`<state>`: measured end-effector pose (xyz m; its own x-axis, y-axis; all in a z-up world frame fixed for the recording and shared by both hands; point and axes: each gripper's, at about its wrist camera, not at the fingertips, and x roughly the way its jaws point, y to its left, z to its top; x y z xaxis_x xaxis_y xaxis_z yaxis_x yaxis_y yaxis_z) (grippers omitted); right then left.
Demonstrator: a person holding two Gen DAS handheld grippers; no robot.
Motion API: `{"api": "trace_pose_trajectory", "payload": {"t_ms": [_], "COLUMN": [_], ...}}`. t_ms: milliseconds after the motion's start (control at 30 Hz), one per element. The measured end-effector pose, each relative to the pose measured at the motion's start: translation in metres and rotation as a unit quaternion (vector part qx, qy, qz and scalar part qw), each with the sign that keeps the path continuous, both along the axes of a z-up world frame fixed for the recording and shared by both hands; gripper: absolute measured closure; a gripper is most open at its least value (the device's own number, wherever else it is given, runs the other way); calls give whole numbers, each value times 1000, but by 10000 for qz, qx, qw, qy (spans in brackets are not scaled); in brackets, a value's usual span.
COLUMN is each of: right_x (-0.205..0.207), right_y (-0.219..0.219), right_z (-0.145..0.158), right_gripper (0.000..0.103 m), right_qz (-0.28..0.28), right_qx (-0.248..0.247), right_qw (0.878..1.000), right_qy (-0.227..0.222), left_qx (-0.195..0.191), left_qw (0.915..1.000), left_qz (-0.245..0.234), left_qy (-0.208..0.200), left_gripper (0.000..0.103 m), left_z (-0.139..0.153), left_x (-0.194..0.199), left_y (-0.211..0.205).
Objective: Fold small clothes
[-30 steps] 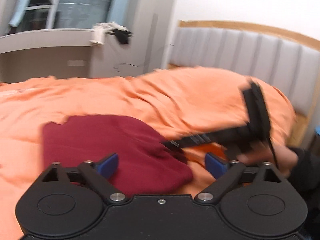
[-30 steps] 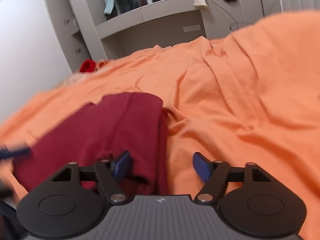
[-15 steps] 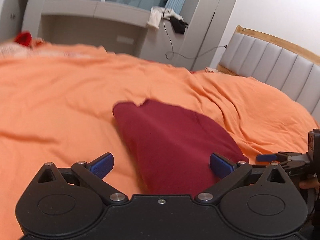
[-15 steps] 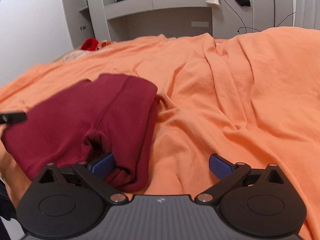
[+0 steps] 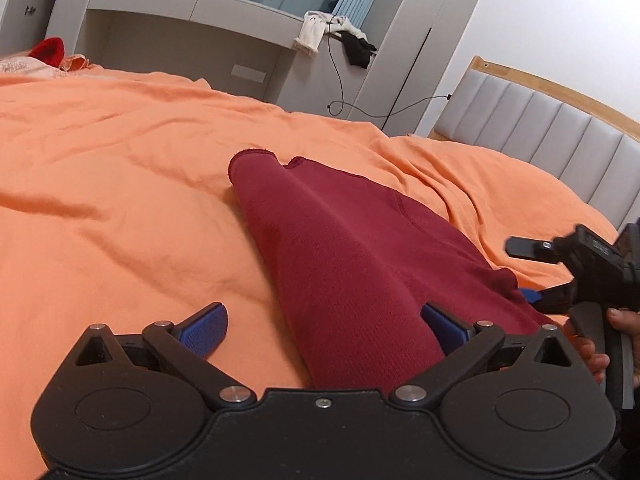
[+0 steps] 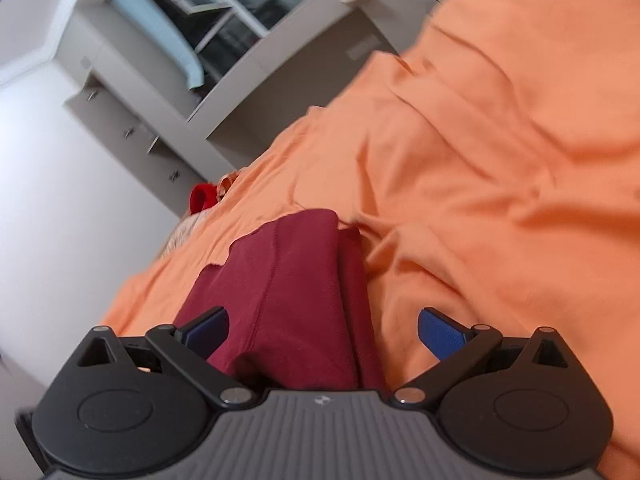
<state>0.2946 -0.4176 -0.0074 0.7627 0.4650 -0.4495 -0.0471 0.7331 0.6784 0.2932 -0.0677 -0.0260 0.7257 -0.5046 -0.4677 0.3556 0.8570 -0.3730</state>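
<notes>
Garment: dark red knit cloth point(image 5: 344, 248), part-folded, lies on orange bedcover point(image 5: 120, 184). Soft, light, limp; layers may slip. Take near folded edge. Left gripper point(image 5: 324, 322) and right gripper point(image 6: 322, 326) jaws wide, holding nothing.

Broad stretches of the orange bedspread point(image 5: 120, 208) lie bare left of the folded maroon garment point(image 5: 352, 248), giving open passage there. To the garment's right the other gripper point(image 5: 532, 276) and the hand point(image 5: 600, 344) holding it crowd the near corner. The padded headboard point(image 5: 540, 128) bounds the far right side.
</notes>
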Motion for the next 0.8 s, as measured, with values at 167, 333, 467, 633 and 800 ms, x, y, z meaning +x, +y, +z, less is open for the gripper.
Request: {"api": "trace_pose_trajectory", "payload": {"t_ms": [167,333,467,633,800], "right_x": [4,1,-1,0,-2], "right_y": [2,17,20,21,22], "right_z": [-15,-22,-24,-25,-25], "right_gripper": [1,1,1,0,0], "right_qz": [-151,-63,-104,-141,-141], "right_qx": [296,-239,-306,-332,-392], "right_qw": [9994,9997,9995,9993,9991], "right_qy": [89,55,1,29,-18], "left_qx": [-5,35,61,63,62], "left_qw": [10000,10000,10000,9999,9999], "left_qz": [16,48,67,69,72], "left_qy": [-41,-39,-34,-38,-40], "left_gripper": [0,0,0,1,1], "left_z": [-1,0,2,2,1], "left_x": [-3,-6,-7,-7,-7], "left_y": [4,3,2,2,3]}}
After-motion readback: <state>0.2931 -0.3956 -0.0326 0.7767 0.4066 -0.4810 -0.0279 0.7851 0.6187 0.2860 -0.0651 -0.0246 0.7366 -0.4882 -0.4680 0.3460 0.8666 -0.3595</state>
